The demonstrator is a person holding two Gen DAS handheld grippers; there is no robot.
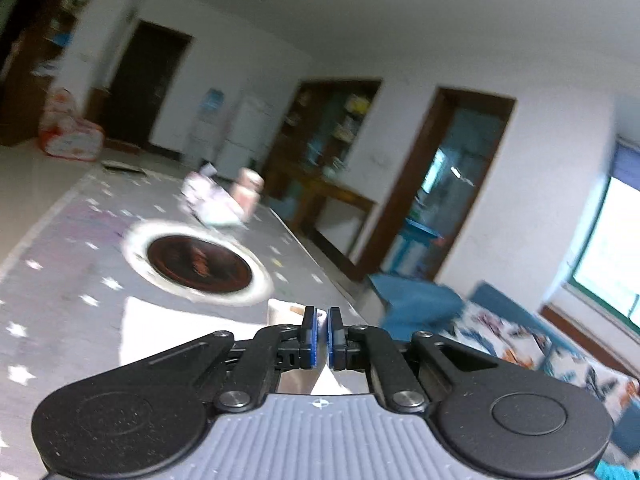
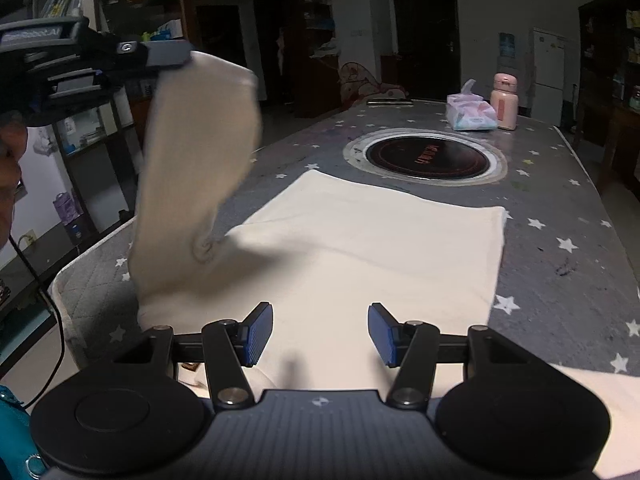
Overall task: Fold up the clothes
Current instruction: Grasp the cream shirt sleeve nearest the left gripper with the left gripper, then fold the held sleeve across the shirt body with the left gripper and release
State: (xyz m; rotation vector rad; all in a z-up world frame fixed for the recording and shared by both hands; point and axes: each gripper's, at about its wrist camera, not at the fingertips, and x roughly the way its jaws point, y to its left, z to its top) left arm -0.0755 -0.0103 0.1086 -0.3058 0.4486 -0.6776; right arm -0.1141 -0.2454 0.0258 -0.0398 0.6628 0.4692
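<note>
Two grippers work one cream garment (image 2: 360, 248) that lies flat on the star-patterned desk (image 2: 560, 248), its far edge just short of the round induction hob (image 2: 426, 156) set into the desk top.

Left of the hob, the left gripper (image 2: 176, 54) is raised well above the desk with its jaws closed on the end of a sleeve (image 2: 196, 176), which hangs from it in a long blurred strip down to the garment's near left corner. In its own wrist view the blue pads (image 1: 314, 340) stand almost together with only a sliver between them, and the cloth itself barely shows there.

Nearer than the hob, the right gripper (image 2: 320, 334) hovers low over the garment's near part with its jaws wide open, gripping nothing.

Right of the hob and beyond it stand a tissue pack (image 2: 472, 114) and a pink bottle (image 2: 505, 102), well apart from the cloth.

The likely step is laying the sleeve across the body. The hold looks shallow, on the very tip, so the sleeve could slip out mid-swing and drop in a heap. The twist visible near the armpit may also carry into the fold as a crease. With nothing pinning the body, a pull on the sleeve could drag the whole garment toward the left edge of the desk.
</note>
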